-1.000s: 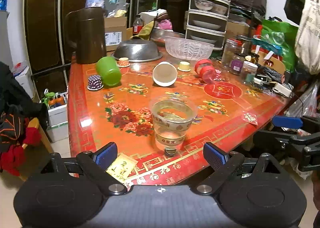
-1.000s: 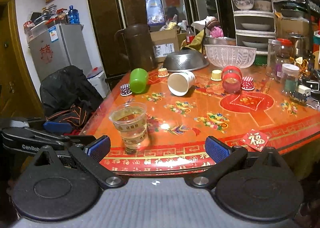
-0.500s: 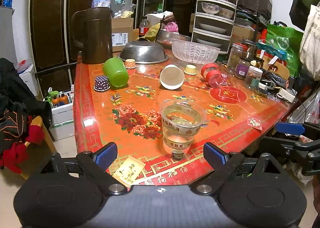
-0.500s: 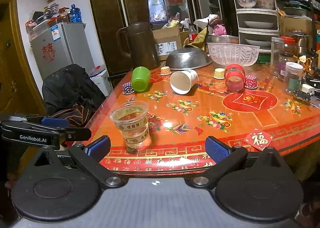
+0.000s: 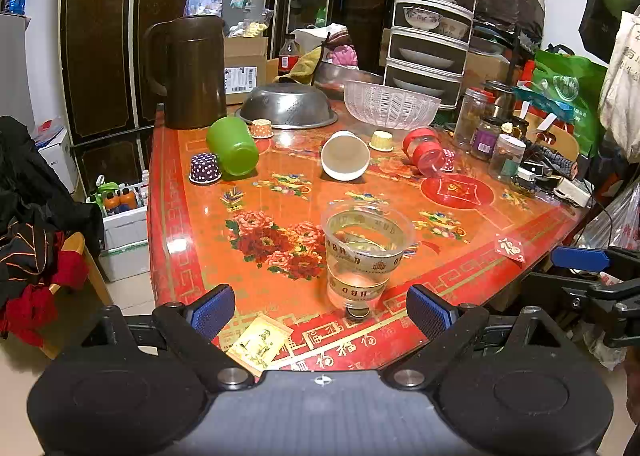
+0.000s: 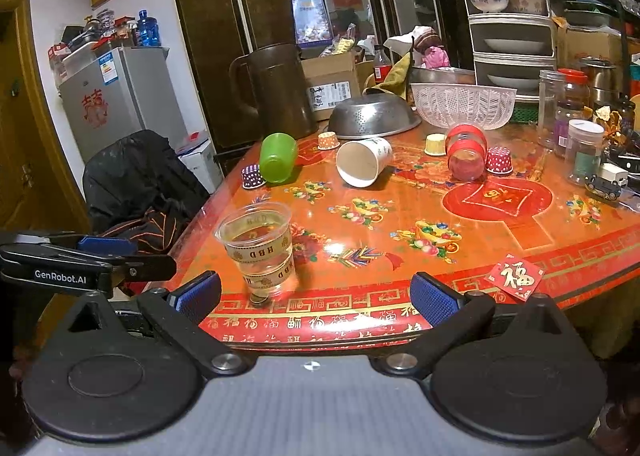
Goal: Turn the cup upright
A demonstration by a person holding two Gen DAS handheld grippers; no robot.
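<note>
A clear plastic cup point(image 5: 366, 254) with gold bands stands upright near the front edge of the red table point(image 5: 280, 192); it also shows in the right wrist view point(image 6: 260, 250). Farther back lie three cups on their sides: a green one point(image 5: 232, 146), a white paper one point(image 5: 346, 156) and a red-banded clear one point(image 5: 424, 152). They also show in the right wrist view: green point(image 6: 278, 158), white point(image 6: 362, 162), red-banded point(image 6: 466, 152). My left gripper point(image 5: 320, 306) is open and empty, just in front of the clear cup. My right gripper point(image 6: 316, 294) is open and empty, off the table's front edge.
A brown jug point(image 5: 192, 72), an upturned steel colander point(image 5: 288, 106) and a clear bowl point(image 5: 390, 104) stand at the back. Small cupcake cases point(image 5: 205, 168) dot the table. Jars point(image 5: 506, 156) crowd the right side. A card point(image 5: 258, 340) lies at the front edge.
Both grippers have drawn back and risen slightly, so the table shows a little farther off. The clear cup stays upright in place. Both grippers stay open.
</note>
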